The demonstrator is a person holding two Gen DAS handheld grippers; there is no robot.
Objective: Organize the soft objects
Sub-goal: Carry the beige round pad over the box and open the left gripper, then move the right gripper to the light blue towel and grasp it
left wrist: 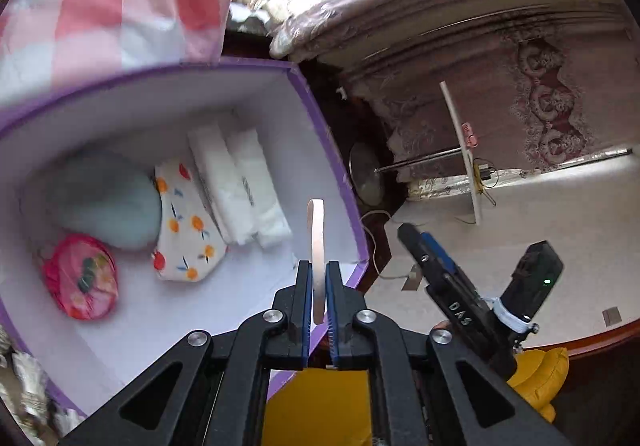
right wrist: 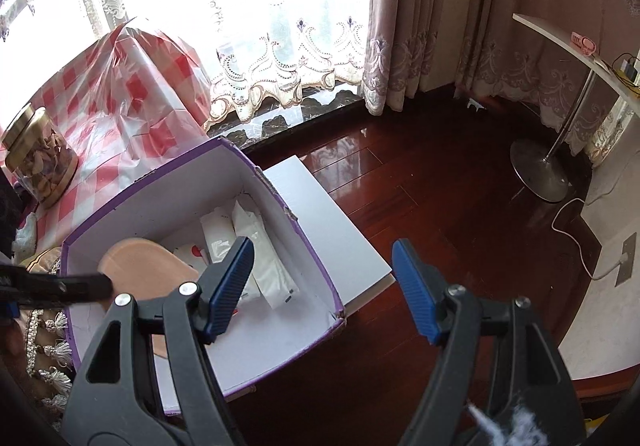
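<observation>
The box (left wrist: 316, 118) already holds, left to right, a pink pouch (left wrist: 82, 278), a blue cushion (left wrist: 108, 202), a fruit-print cloth (left wrist: 186, 222) and two white packs (left wrist: 240, 186). By my reading most of the sorting is done, and the beige pad (left wrist: 317, 258) is the piece going in now. The left tongs (left wrist: 319, 286) are nearly closed, pinching that pad on edge, above the box's near right corner. The right tongs (right wrist: 322, 290) stand wide apart and empty, above the box's right wall.

Home: lace curtains (right wrist: 280, 58), wood floor (right wrist: 440, 174), checked tablecloth (right wrist: 120, 86).
</observation>
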